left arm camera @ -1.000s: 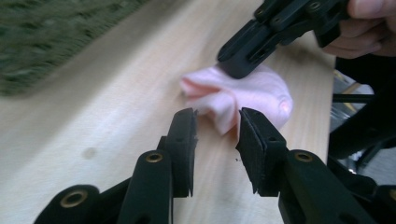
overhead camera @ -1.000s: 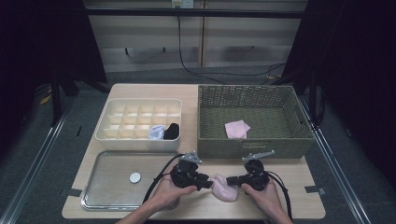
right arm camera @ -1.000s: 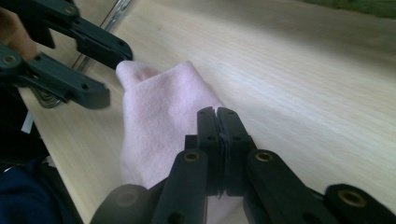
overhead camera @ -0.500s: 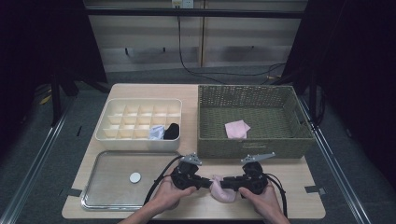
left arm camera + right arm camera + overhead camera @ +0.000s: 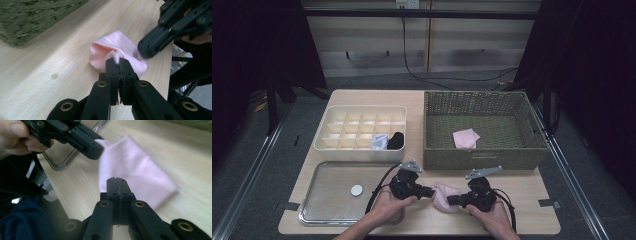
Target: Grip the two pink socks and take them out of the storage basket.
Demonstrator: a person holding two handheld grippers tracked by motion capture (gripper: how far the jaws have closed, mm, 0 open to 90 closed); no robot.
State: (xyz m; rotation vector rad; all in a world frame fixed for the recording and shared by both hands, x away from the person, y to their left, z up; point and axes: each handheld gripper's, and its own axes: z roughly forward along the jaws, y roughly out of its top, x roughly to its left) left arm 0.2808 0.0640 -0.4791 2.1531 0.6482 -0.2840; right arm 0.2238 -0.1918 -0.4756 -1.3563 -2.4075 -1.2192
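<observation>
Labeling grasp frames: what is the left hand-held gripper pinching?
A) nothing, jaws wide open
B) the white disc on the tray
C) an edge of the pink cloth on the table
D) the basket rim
C: in the left gripper view, the left hand-held gripper has its jaws shut on a fold of the pink cloth.

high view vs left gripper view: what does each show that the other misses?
High view adds: compartment box, metal tray with a white disc, a folded pink piece inside the basket. Left gripper view adds: the left gripper, jaws shut on a pinch of the pink cloth, whose fold gapes open. Both: that cloth on the table, the basket wall, the right gripper, jaws just closed.
</observation>
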